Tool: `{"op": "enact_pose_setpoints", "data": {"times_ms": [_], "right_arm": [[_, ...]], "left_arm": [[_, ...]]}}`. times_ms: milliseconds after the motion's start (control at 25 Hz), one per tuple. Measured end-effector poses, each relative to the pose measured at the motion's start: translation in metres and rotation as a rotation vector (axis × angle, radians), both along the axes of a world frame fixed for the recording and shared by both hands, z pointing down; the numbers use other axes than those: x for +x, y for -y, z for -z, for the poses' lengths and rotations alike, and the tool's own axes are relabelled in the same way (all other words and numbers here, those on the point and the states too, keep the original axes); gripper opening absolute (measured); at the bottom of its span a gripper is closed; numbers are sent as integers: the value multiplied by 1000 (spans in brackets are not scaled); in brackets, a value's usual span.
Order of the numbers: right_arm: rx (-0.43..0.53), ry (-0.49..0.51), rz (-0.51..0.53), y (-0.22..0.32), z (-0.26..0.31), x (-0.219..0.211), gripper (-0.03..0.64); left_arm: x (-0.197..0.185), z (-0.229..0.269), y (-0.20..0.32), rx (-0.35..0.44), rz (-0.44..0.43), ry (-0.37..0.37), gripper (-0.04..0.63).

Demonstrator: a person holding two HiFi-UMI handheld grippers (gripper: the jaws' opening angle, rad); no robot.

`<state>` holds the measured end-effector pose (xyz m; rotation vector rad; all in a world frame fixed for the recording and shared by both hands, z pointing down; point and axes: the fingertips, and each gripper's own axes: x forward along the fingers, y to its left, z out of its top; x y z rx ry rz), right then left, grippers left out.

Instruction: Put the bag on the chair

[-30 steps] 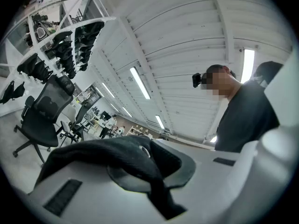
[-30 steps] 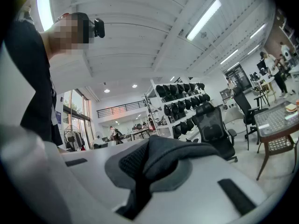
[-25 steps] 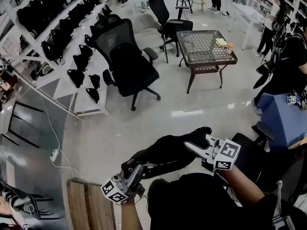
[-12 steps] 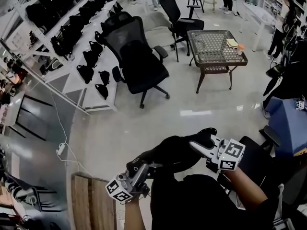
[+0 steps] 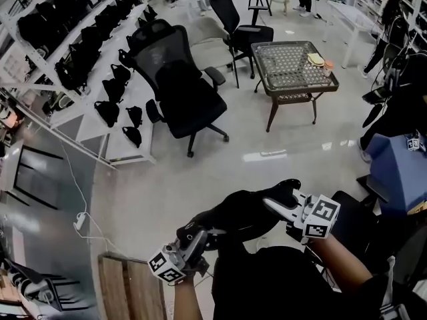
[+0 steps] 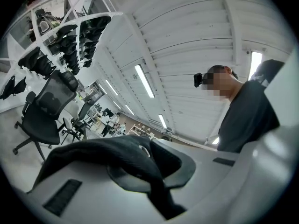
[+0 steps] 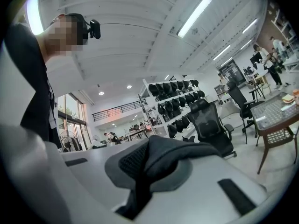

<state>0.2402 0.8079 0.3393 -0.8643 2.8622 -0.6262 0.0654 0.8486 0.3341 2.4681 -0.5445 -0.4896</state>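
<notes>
Both sets of jaws are clenched on the floppy black fabric bag (image 5: 237,212). The left gripper (image 5: 199,235) pinches its lower-left end and the right gripper (image 5: 272,204) its upper-right end (fabric is bunched between the pads in both gripper views). The bag hangs in the air between them, well apart from the black mesh office chair (image 5: 181,89). The white shelf rack (image 5: 90,127) beside the chair carries rows of black packs (image 5: 107,110).

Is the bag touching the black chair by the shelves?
Apart. In the head view the bag hangs between the left hand-held gripper and the right hand-held gripper, with floor between it and the chair.
</notes>
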Motion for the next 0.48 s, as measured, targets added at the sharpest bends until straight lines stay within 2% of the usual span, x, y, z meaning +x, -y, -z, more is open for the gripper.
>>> {"op": "enact_pose_setpoints", "data": {"times_ms": [480], "right_arm": [[-23, -11, -61, 119, 3, -26, 15]], "left_arm": [[-29, 2, 128, -17, -39, -23, 23]]}}
